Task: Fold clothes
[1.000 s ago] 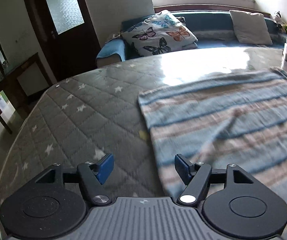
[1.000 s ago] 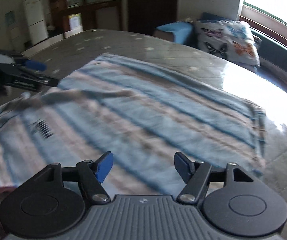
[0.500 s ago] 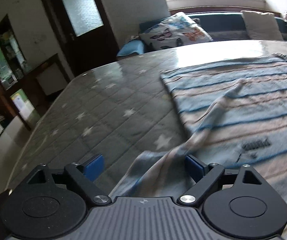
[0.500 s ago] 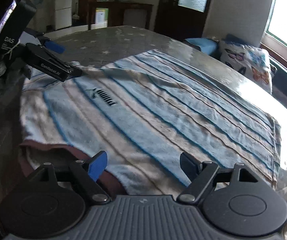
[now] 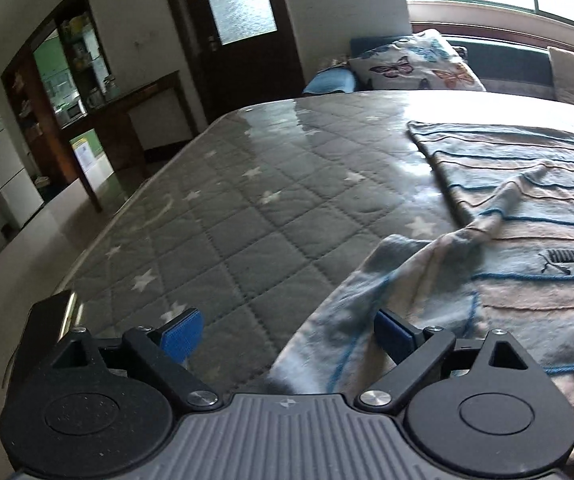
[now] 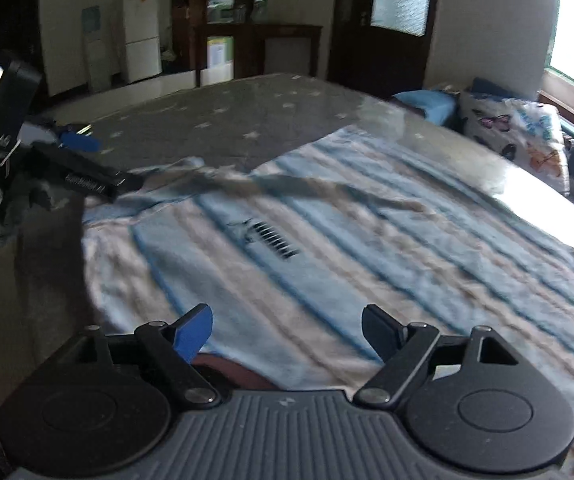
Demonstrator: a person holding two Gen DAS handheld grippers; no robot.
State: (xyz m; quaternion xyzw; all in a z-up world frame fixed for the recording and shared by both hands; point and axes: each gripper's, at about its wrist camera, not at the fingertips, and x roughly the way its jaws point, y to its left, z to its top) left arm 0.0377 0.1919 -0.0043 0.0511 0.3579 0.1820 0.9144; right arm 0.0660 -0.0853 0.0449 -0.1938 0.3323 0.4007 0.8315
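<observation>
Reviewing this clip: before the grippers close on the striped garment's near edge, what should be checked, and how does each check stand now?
1. Left gripper open: ok.
2. Right gripper open: ok.
3. Fabric between left gripper's fingers: ok, a bunched corner of the striped garment lies there.
4. Fabric between right gripper's fingers: cannot tell, edge only seen below.
5. Garment flat on the mattress: not ok, a ridge runs across it.

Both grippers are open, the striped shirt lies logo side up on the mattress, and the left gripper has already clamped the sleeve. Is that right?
Not quite. The left wrist view shows the left gripper wide open, with the sleeve lying between its fingers but not clamped. The rest holds: the right gripper is open too, and the striped shirt lies logo side up on the mattress.
</observation>
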